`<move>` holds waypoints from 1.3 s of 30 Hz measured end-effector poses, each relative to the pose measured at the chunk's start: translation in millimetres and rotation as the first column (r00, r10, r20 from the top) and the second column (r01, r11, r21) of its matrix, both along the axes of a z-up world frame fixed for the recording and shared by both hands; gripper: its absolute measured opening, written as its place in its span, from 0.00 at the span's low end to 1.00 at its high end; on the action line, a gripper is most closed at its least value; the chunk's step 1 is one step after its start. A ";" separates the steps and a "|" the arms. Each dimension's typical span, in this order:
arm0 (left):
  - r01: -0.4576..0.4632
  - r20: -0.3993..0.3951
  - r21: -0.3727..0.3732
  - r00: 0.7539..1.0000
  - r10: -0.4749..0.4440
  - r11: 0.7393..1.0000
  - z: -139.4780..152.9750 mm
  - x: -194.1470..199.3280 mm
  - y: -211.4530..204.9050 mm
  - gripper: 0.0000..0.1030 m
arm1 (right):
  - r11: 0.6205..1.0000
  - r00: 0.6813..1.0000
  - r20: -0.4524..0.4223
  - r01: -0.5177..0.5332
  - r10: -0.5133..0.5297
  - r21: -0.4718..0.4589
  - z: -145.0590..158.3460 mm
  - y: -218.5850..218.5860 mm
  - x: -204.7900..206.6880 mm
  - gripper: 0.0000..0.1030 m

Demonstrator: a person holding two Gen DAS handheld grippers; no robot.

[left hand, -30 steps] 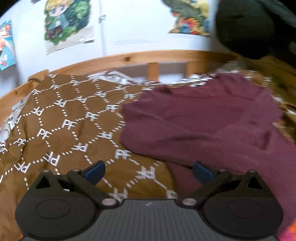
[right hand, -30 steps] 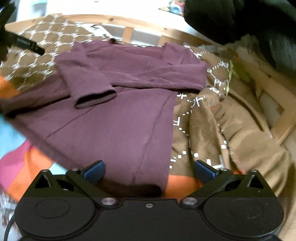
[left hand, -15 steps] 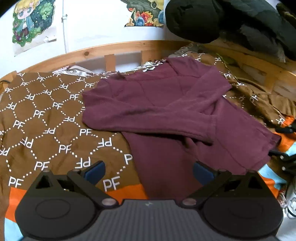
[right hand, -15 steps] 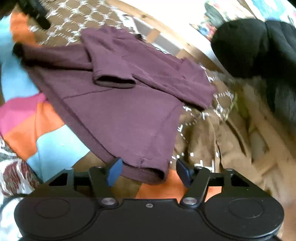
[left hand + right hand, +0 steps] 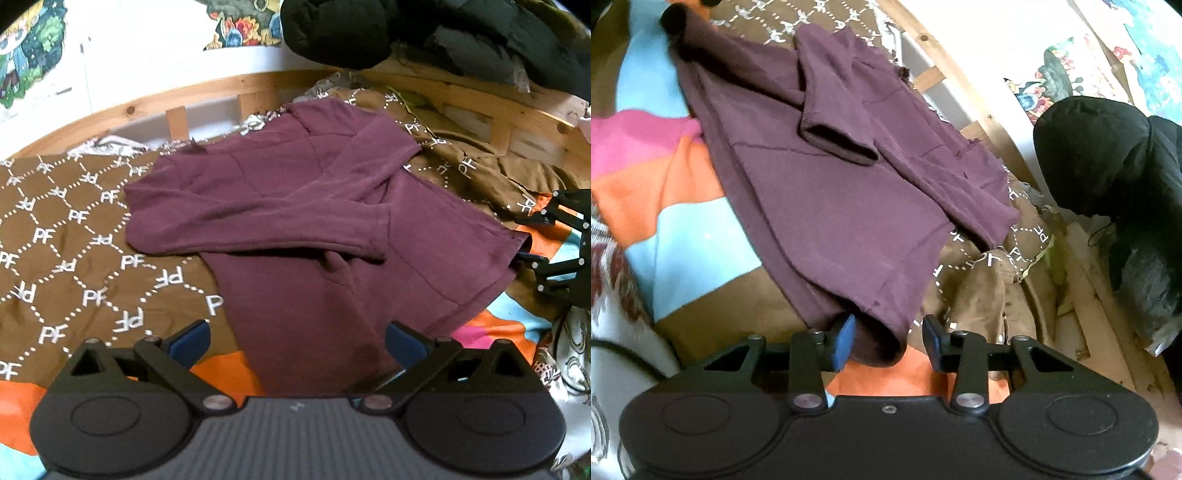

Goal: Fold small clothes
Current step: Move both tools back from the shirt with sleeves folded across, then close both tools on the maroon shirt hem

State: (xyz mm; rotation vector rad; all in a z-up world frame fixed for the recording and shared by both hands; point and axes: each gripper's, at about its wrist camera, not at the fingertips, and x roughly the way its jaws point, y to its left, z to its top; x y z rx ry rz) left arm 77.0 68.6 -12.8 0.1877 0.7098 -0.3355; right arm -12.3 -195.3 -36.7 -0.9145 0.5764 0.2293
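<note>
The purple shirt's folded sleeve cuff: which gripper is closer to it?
Right, probably. The right gripper is closing around the purple shirt's hem corner, just below the sleeve cuff. The left gripper sits open at the opposite hem corner.

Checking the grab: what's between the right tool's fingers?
In the right wrist view, the maroon top's hem corner lies between the closing right tool's fingers; orange blanket shows beneath.

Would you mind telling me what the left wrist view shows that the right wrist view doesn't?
Only the left wrist view shows the left gripper, open over the maroon top's bottom edge. Only the right wrist view shows a hem corner between the right gripper's closing fingers. Both show the folded-over sleeve cuff, brown PF blanket and wooden bed rail.
</note>
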 end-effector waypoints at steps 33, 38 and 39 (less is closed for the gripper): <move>0.219 0.069 0.436 0.959 -0.275 0.873 -37.9 -25.3 -46.1 0.93 | 0.999 0.996 -0.090 0.019 -0.024 -0.051 9.6 -28.7 -4.8 0.82; 0.247 0.124 0.518 0.926 -0.357 0.819 -44.4 -42.3 -53.6 0.78 | 0.993 1.000 -0.011 -0.027 0.026 -0.113 7.6 -24.0 4.8 0.71; 0.251 0.129 0.531 0.920 -0.370 0.809 -46.0 -44.2 -54.8 0.75 | 0.992 0.999 0.001 -0.033 0.033 -0.123 7.5 -24.9 6.5 0.68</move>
